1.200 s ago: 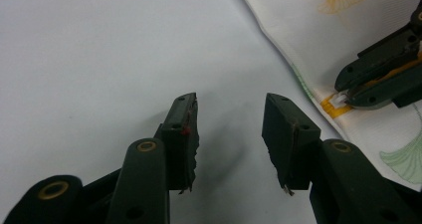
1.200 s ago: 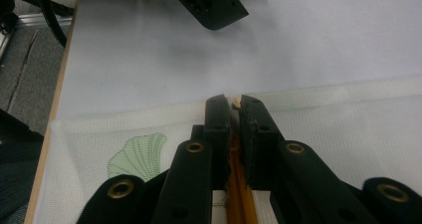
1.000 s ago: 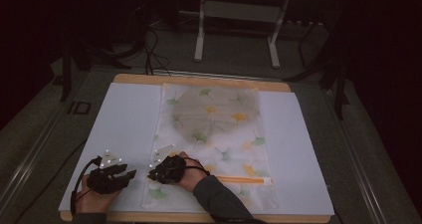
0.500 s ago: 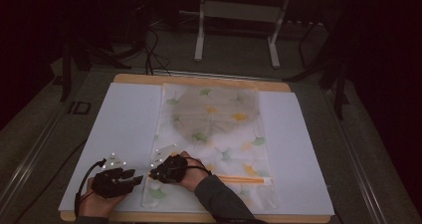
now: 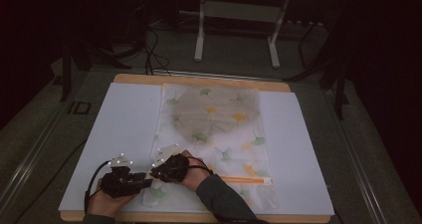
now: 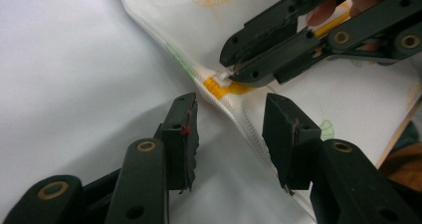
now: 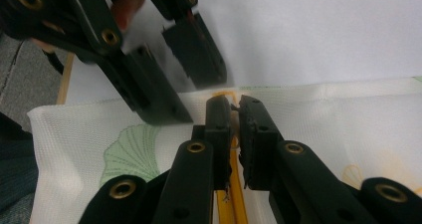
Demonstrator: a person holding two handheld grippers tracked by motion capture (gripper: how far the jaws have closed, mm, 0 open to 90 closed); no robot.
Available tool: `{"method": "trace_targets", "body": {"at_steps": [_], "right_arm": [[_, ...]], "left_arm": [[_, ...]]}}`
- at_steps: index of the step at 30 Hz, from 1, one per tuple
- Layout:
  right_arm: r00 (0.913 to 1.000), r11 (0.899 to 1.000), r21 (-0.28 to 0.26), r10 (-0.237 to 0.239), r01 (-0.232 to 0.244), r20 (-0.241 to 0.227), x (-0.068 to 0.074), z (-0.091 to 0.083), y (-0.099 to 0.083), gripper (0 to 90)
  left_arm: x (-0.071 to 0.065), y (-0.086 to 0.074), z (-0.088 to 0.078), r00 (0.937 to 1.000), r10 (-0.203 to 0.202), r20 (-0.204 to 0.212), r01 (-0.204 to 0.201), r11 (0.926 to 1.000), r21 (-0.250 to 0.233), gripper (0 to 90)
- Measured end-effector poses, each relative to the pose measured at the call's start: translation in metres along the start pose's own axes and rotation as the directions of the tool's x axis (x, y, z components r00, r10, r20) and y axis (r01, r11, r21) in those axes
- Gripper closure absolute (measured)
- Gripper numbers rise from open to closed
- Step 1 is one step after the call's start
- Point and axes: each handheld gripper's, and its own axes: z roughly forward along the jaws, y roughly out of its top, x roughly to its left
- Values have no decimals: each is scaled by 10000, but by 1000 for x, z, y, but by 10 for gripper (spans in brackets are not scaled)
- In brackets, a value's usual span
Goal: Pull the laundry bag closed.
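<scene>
A white mesh pouch (image 5: 214, 119) printed with green and yellow leaves lies flat on a white sheet. Its orange zipper (image 5: 246, 180) runs along the near end. My right gripper (image 7: 234, 109) is shut on the small white zipper pull (image 6: 222, 79) at the zipper's left end, by the pouch's corner. My left gripper (image 6: 229, 119) is open, its jaws straddling the pouch's seamed edge just short of the orange zipper end (image 6: 221, 88). In the high view the left gripper (image 5: 144, 180) and right gripper (image 5: 155, 173) nearly touch at the pouch's near left corner.
The white sheet (image 5: 124, 129) covers a wooden table (image 5: 199, 79) with bare sheet on both sides of the pouch. A metal stand (image 5: 234, 30) and cables sit on the dark floor beyond the far edge.
My left gripper has slid right towards the right gripper and the pouch corner. The right gripper has stayed in place on the zipper end.
</scene>
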Motion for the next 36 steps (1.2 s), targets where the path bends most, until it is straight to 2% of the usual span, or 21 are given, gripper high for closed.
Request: {"method": "trace_targets", "body": {"at_steps": [7,14,18,21,36], "right_arm": [[10000,10000,-93,-37,37,54,-1,-6,1,837],[9999,9998,-123,-137,137,23,1,-8,4,837],[9998,9998,-82,-175,174,-17,0,-7,4,837],[9999,9999,-17,-105,105,-64,-1,-7,1,838],[9996,9999,57,152,-150,-255,-5,-3,-8,841]], "left_arm": [[1,5,9,9992,-83,386,70,9995,322,603],[2,7,14,9975,-259,656,230,9987,445,674],[3,6,16,9965,-271,789,230,9984,526,802],[4,6,16,9962,-218,840,167,9980,612,858],[9,4,12,9942,-374,1004,333,9985,426,881]]}}
